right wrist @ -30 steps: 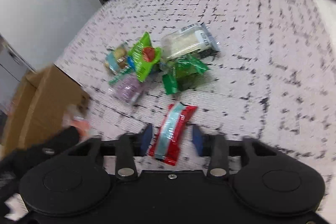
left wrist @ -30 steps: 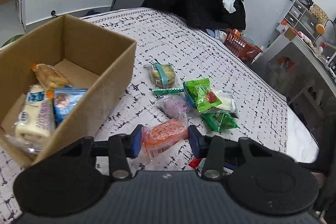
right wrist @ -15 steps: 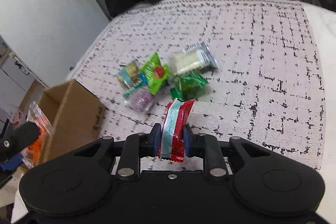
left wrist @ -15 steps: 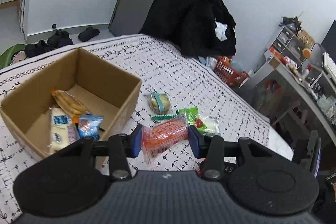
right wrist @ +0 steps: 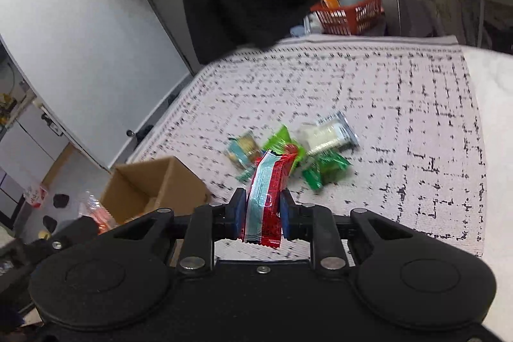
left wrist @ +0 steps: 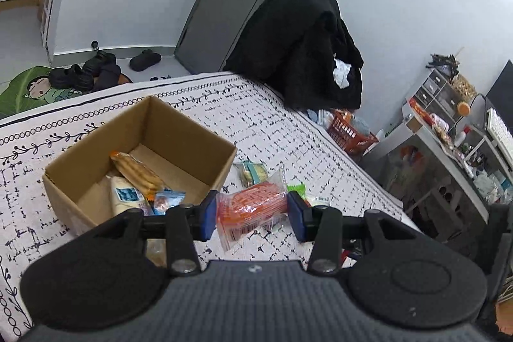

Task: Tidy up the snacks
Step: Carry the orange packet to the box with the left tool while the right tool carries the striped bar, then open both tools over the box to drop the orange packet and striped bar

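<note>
My left gripper (left wrist: 251,215) is shut on an orange snack packet (left wrist: 250,207) and holds it in the air, just right of the open cardboard box (left wrist: 192,130). The box holds several snacks (left wrist: 134,178). My right gripper (right wrist: 261,218) is shut on a red and light-blue snack bar (right wrist: 267,194), lifted above the bed. The box (right wrist: 134,185) shows at lower left in the right wrist view. Several loose snacks lie on the bedspread: a green packet (right wrist: 327,167), a white packet (right wrist: 327,133) and a round biscuit pack (right wrist: 243,148).
The patterned bedspread (right wrist: 400,104) covers the bed. A black coat (left wrist: 298,47) hangs at the far end. An orange basket (left wrist: 349,133) sits on the floor beyond the bed. A desk with clutter (left wrist: 449,130) stands at right. Shoes (left wrist: 83,72) lie on the floor.
Both grippers have risen well above the bed. The right gripper closed on the red bar and lifted it. The left still holds the orange packet.
</note>
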Demonstrator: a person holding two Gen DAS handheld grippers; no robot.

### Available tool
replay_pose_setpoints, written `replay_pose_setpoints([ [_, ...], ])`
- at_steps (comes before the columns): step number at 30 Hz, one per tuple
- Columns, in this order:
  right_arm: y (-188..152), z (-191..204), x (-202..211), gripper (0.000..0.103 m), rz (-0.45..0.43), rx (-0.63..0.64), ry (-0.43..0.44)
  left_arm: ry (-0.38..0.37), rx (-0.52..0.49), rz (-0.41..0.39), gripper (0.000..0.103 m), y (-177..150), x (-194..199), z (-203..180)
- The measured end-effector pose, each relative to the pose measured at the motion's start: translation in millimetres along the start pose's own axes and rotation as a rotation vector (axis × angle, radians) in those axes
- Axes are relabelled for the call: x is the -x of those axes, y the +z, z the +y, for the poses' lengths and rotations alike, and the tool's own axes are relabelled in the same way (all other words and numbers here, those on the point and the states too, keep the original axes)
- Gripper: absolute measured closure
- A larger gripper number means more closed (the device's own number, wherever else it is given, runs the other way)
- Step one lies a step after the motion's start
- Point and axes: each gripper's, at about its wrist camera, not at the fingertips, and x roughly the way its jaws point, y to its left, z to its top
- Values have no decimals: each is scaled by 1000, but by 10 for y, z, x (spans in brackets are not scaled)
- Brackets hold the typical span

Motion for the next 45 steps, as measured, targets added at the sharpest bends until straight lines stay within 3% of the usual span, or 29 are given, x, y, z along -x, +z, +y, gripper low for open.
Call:
replay_pose_setpoints([
  [15,-70,576,162,81,-49,60,21,-31,81,-38,58,136,117,367],
  [24,-178,886,40,81,-32,91,25,-33,183,-4,58,196,66,742],
  [45,-267,1558,-389,81,34,143,65,69,402,32,58,317,-140,1476],
])
